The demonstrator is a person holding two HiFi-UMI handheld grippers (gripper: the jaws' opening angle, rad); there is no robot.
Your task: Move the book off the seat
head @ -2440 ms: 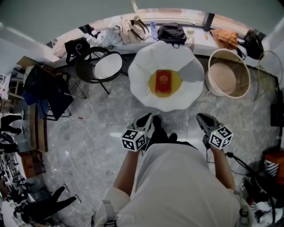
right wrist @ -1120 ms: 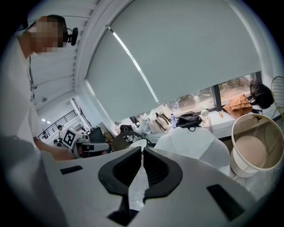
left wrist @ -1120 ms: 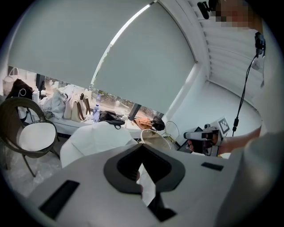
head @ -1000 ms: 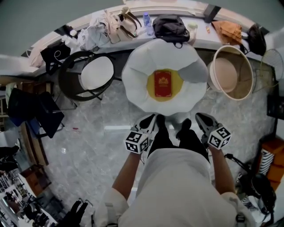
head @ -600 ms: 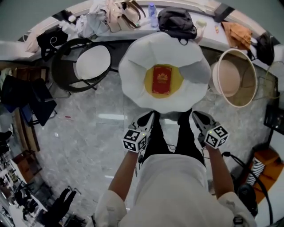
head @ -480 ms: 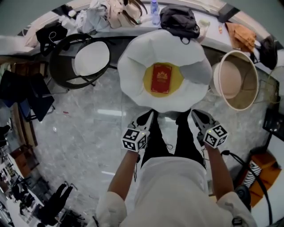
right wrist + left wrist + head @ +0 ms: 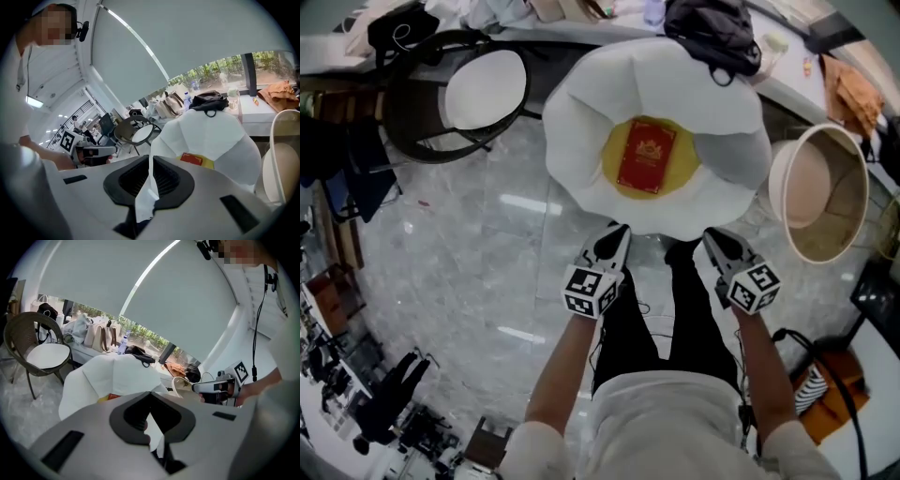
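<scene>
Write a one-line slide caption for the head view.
Red book lies on the egg-shaped seat; left hand-held gripper and right hand-held gripper hover shut before it.

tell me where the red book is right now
Head view, top centre: the red book lies on the yellow middle of the white seat, the black bag beyond it.

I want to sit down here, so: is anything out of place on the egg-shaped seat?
Yes: a red book lies flat on the yellow middle of the white seat, slightly askew, right where someone would sit. Nothing looks spilled or damaged.
</scene>
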